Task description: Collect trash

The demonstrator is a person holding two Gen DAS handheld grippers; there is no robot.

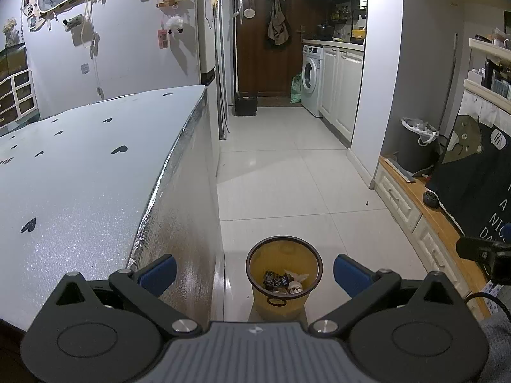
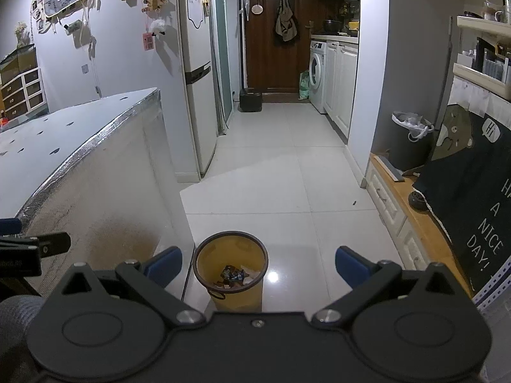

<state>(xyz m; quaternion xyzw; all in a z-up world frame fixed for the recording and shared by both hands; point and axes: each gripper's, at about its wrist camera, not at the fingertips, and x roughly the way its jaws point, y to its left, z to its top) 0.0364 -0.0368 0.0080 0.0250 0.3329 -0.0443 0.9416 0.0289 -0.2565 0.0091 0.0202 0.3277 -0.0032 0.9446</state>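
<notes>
A small yellow waste bin (image 1: 283, 282) with a dark rim stands on the white tile floor beside the table's end. Crumpled wrappers and paper (image 1: 282, 282) lie inside it. It also shows in the right wrist view (image 2: 230, 269), with the trash (image 2: 234, 276) at its bottom. My left gripper (image 1: 255, 273) is open and empty, held above and just behind the bin. My right gripper (image 2: 258, 266) is open and empty, with the bin below its left finger. The right gripper's tip (image 1: 479, 250) shows at the right edge of the left wrist view.
A table (image 1: 80, 175) with a white heart-print cover and foil-wrapped edge fills the left. A low wooden cabinet (image 1: 424, 220) with a dark banner runs along the right. A fridge (image 2: 198, 73), a black bin (image 2: 412, 140), a washing machine (image 2: 317, 75) and a brown door stand beyond.
</notes>
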